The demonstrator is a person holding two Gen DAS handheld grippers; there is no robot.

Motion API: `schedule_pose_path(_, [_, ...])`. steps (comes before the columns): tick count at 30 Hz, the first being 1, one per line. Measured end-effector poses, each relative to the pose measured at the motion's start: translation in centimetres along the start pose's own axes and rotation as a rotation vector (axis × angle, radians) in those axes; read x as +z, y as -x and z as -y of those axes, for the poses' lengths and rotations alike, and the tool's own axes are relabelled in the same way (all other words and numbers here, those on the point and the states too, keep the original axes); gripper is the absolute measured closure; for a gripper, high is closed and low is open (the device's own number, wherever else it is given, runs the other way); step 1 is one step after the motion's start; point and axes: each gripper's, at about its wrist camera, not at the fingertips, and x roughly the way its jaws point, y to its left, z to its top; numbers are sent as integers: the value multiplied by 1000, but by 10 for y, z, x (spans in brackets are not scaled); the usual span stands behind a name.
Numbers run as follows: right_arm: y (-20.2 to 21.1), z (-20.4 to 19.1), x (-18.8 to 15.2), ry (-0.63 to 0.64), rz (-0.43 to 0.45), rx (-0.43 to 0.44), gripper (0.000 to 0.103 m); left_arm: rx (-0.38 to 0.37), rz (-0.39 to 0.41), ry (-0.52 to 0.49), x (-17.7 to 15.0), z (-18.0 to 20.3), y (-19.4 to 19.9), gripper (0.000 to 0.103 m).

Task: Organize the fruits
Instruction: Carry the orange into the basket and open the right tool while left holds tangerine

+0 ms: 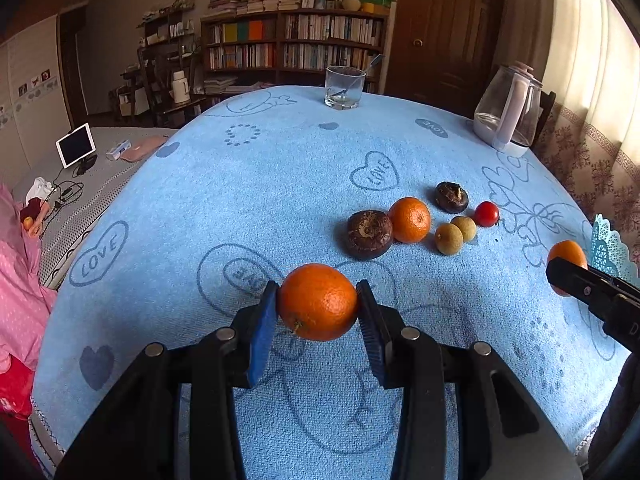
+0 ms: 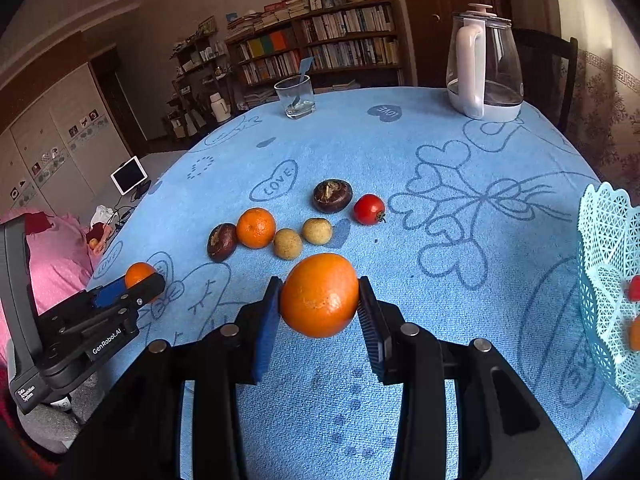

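A lived-in room of a home, with a table set near a bed.

Tall wooden bookshelves [image 1: 296, 40] packed with books line the far wall beside a dark wooden door [image 1: 440, 28]. The table wears a blue towel-like cloth [image 1: 248, 184] printed with hearts and "LOVE". On it stand a drinking glass [image 1: 344, 88] and a clear kettle [image 2: 484, 68]. Pink bedding [image 1: 20, 280], a tablet [image 1: 76, 145] and pale curtains [image 1: 588, 48] complete the domestic setting.

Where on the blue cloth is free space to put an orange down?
Free: the wide patch between the fruit cluster and the glass, and the patch between the tomato and the basket. Crowded: the cluster itself, in the middle of the cloth.
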Motion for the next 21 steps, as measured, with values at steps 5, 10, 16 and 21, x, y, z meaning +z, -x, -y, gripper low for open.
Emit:
schedule_pose_path(5, [14, 17, 1, -36, 34, -28, 64, -5, 4, -15, 0, 5, 2, 63])
schedule_pose_path(10, [29, 39, 3, -80, 69, -67, 64, -10, 3, -32, -1, 12, 2, 63])
schedule_pose_path(16, [51, 67, 4, -132, 118, -116, 64, -15, 4, -49, -2, 20, 4, 63])
schedule_pose_path(21, [67, 93, 3, -180, 152, -160, 64, -21, -2, -66, -4, 28, 4, 63])
